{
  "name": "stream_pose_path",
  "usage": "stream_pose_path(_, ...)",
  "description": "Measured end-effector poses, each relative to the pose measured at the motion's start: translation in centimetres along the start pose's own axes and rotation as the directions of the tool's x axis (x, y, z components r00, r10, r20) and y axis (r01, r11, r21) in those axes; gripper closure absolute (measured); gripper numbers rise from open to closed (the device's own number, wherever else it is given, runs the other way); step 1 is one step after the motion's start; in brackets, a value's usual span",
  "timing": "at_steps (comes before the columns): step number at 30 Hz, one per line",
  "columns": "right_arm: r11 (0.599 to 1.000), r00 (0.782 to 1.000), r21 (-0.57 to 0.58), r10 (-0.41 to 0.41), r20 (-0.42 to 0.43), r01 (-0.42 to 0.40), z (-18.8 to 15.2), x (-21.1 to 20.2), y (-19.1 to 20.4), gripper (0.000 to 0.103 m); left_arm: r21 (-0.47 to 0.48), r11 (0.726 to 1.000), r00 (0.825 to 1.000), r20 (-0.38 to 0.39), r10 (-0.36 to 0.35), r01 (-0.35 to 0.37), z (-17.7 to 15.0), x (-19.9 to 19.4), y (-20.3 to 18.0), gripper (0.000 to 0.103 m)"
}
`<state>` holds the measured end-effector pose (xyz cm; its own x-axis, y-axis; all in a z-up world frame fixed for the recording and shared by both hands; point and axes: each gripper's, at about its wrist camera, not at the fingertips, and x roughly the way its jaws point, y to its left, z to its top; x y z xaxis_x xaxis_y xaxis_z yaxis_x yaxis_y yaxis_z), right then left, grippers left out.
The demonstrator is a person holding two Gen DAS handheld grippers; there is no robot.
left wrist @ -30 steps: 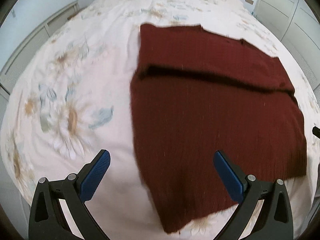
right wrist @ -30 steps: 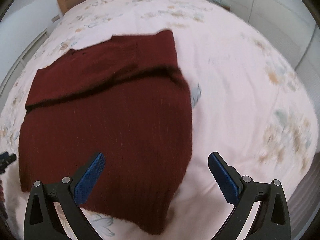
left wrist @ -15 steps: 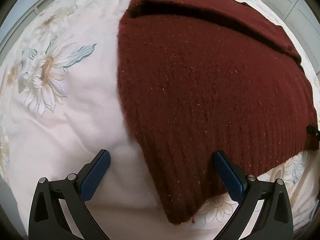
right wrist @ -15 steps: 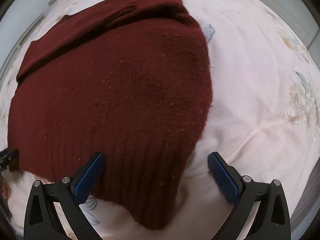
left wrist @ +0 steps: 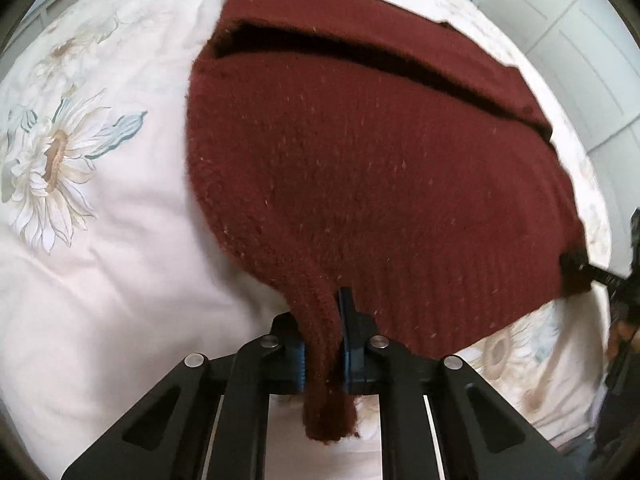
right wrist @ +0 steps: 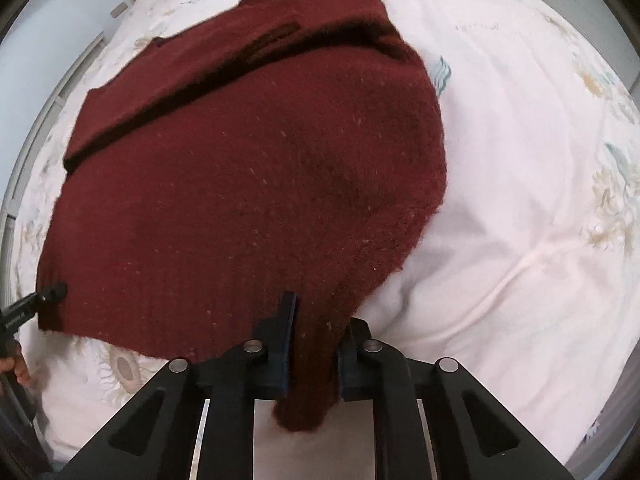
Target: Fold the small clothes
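My left tool point(left wrist: 322, 344) has just been closing and now pinches the near left corner of the sweater point(left wrist: 360, 168); half a second back its jaws stood wide with that corner between them. My right tool point(right wrist: 312, 352) has just been closing too, and pinches the near right corner. The dark red knit sweater lies flat on the bed point(left wrist: 100, 240), 1 fold across its far end, on a flowered cover.
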<state>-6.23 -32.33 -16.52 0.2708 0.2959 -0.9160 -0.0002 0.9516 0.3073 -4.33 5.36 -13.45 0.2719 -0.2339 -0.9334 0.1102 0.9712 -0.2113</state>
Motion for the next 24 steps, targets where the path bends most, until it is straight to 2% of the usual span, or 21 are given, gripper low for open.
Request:
stream_pose_path(4, 0.999, 0.997, 0.018, 0.044, 0.063, -0.045, 1.5, -2.7, -0.2, 0.089, 0.016, 0.999, 0.998, 0.048, -0.033, 0.032, 1.0, -2.4, 0.0, 0.093)
stream_pose_path(6, 0.997, 0.993, 0.029, 0.063, 0.104, -0.067, 2.7, -4.2, -0.4, 0.089, 0.003, 0.997, 0.995, 0.074, -0.071, 0.071, 1.6, -3.7, 0.0, 0.093)
stream_pose_path(7, 0.995, 0.989, 0.039, 0.081, 0.124, -0.087, 3.4, -4.9, -0.6, 0.089, -0.019, 0.994, 0.99, 0.098, -0.103, 0.106, 2.2, -4.6, 0.1, 0.093)
stream_pose_path(10, 0.989, 0.975, 0.052, 0.124, 0.183, -0.135, 5.1, -6.3, -1.2, 0.089, -0.052, 0.987, 0.978, 0.158, -0.139, 0.149, 4.0, -6.6, 0.6, 0.093)
stream_pose_path(16, 0.981, 0.943, 0.055, 0.16, 0.292, -0.183, 9.7, -9.1, -1.5, 0.09, -0.061, 0.984, 0.956, 0.255, -0.145, 0.165, 9.1, -9.7, 1.1, 0.094)
stream_pose_path(19, 0.986, 0.93, 0.043, 0.138, 0.341, -0.162, 13.4, -9.6, -0.1, 0.09, -0.073, 0.984, 0.949, 0.284, -0.136, 0.163, 12.1, -10.4, 1.9, 0.094)
stream_pose_path(24, 0.989, 0.921, 0.045, 0.113, 0.373, -0.139, 18.9, -9.0, 0.5, 0.09, -0.113, 0.982, 0.941, 0.321, -0.108, 0.152, 17.2, -10.5, 3.5, 0.094)
